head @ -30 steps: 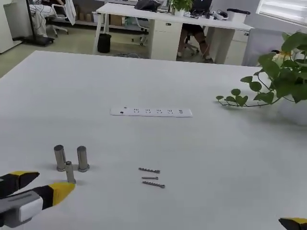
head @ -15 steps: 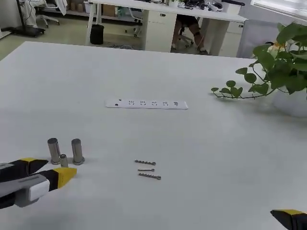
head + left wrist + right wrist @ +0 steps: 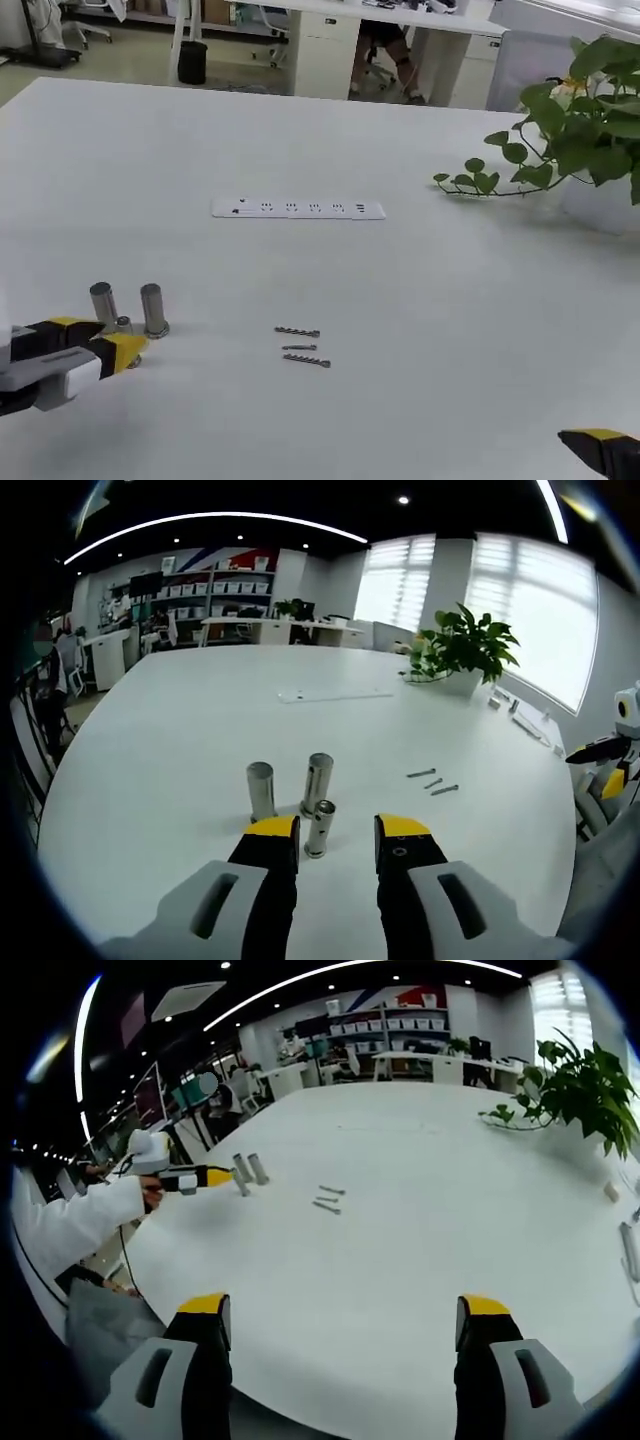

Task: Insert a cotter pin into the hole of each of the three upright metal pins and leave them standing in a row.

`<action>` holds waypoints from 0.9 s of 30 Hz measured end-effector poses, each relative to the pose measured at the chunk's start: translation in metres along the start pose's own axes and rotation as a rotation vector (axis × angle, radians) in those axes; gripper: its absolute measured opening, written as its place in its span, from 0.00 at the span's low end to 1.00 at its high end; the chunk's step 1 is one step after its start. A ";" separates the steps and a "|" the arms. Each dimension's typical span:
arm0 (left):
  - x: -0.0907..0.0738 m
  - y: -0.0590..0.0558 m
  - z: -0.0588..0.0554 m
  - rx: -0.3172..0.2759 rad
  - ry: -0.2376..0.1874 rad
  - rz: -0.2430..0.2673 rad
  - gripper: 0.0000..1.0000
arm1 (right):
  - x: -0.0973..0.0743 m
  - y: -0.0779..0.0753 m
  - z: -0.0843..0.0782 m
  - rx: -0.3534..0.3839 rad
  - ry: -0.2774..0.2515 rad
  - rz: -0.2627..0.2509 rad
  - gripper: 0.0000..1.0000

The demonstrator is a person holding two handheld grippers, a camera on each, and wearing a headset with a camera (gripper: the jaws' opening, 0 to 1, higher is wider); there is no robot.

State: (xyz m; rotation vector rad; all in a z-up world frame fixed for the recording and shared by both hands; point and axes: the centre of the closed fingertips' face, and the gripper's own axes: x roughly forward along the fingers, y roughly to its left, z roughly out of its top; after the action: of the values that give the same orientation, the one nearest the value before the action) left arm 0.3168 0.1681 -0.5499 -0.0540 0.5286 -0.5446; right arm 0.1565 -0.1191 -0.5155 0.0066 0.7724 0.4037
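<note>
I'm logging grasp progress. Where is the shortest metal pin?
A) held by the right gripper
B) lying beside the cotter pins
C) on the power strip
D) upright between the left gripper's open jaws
D: the shortest pin stands upright between the open jaws of the left gripper.

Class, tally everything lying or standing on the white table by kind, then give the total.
metal pins: 3
cotter pins: 3
power strip: 1
plant: 1
Total: 8
</note>
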 end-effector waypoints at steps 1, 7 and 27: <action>0.001 0.001 0.000 0.003 0.000 0.001 0.27 | 0.000 0.000 0.000 0.000 0.000 0.001 0.91; 0.008 0.004 -0.002 0.037 0.013 0.009 0.25 | 0.001 0.000 -0.002 0.009 0.007 0.001 0.91; 0.020 0.010 -0.012 0.130 0.057 0.044 0.06 | 0.005 0.002 -0.006 0.017 0.026 0.007 0.89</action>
State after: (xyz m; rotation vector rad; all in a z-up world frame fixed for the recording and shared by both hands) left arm 0.3299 0.1676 -0.5712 0.0966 0.5481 -0.5375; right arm 0.1546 -0.1161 -0.5228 0.0200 0.8017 0.4047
